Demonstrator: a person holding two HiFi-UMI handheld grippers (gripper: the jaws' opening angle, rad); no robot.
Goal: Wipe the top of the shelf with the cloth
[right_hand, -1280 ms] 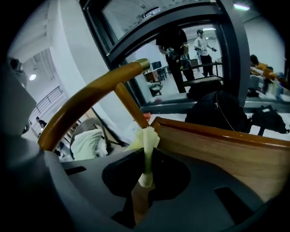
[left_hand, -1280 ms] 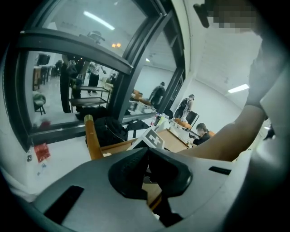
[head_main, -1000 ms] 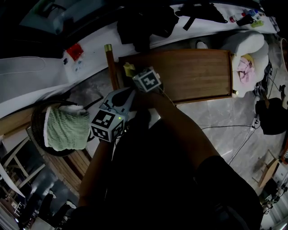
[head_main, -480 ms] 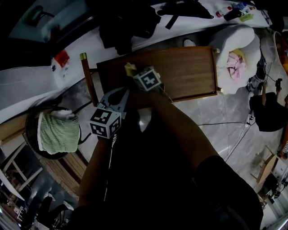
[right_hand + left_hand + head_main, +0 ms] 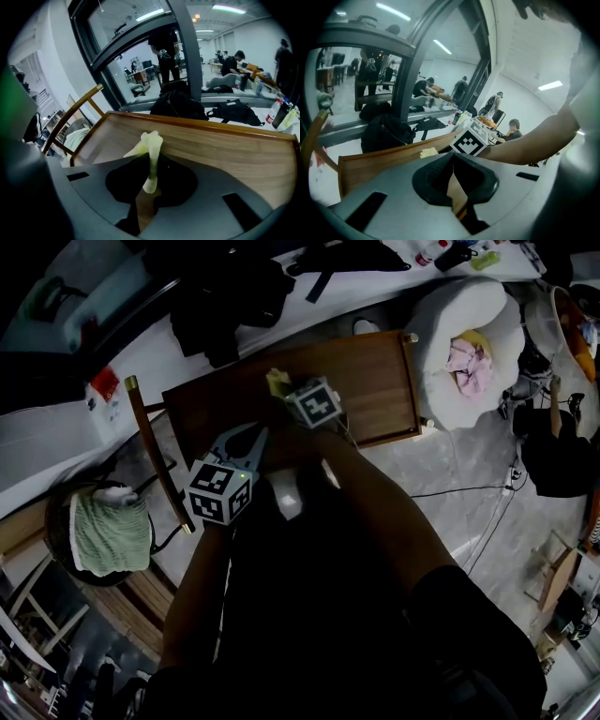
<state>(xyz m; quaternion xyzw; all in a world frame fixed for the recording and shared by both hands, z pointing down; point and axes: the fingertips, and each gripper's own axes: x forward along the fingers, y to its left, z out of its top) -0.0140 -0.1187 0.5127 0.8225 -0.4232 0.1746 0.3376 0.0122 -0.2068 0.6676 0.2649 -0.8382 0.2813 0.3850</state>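
Observation:
The wooden shelf top (image 5: 366,381) lies ahead of me, and in the right gripper view the shelf top (image 5: 215,140) fills the middle. My right gripper (image 5: 281,395) is shut on a small pale yellow cloth (image 5: 276,382), held on the left part of the top. The cloth (image 5: 151,145) sticks up from between the right gripper's (image 5: 149,180) jaws. My left gripper (image 5: 251,435) hovers at the shelf's near edge, just left of the right one. In its own view the left gripper (image 5: 453,164) is shut with nothing in it, and the cloth (image 5: 427,152) shows beyond.
A dark basket (image 5: 58,521) holding a green towel (image 5: 111,532) sits low at the left. A wooden pole (image 5: 157,456) leans beside the shelf's left end. A white round cushion (image 5: 469,306) with a pink item stands at the right end. Black bags (image 5: 230,296) lie on the white ledge behind.
The right gripper has carried the cloth from the shelf's left end toward the middle of the top. The left gripper followed alongside, and my view swung rightward.

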